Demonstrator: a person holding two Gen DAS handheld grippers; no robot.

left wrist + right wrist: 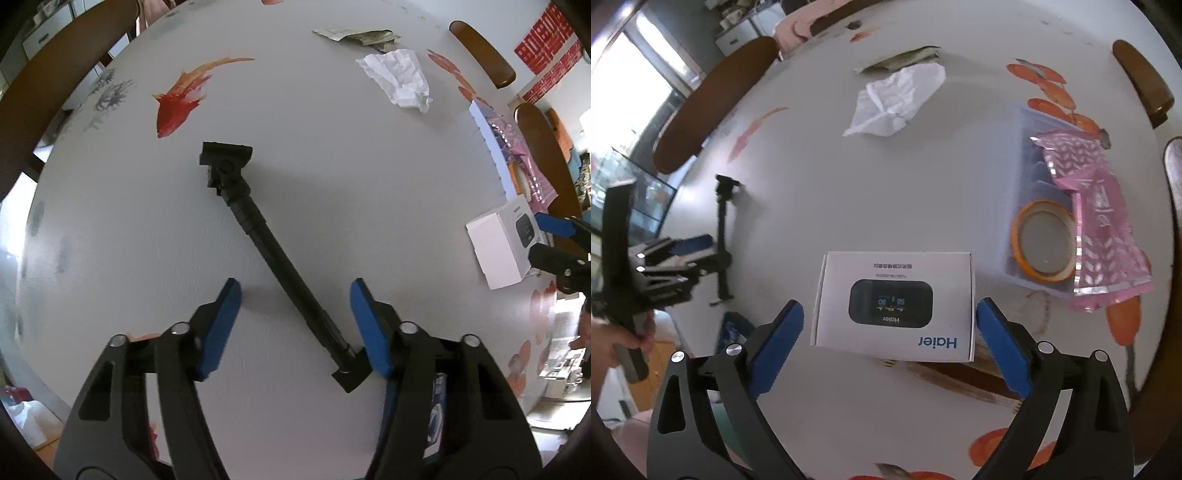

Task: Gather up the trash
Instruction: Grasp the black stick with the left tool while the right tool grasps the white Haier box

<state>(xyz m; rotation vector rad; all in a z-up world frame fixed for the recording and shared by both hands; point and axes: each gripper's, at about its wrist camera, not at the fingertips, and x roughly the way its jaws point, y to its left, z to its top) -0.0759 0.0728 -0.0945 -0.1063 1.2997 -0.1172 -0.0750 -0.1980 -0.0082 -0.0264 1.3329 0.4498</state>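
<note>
The left gripper [295, 310] is hanging open astride the long black plastic rod [280, 258] lying slantwise on the white tabletop [332, 155], the right gripper [889, 339] is gaping around the white cardboard box [895, 304], and either could be skidding away if one pad is touching first.

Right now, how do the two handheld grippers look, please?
Both look alike. The left gripper and right gripper each have two black plastic arms with triangular cut-outs and silver round pivot pins. Their fingers carry flat blue pads. In the right wrist view, a bare hand grips the left gripper's black handle; no sleeve shows.
</note>
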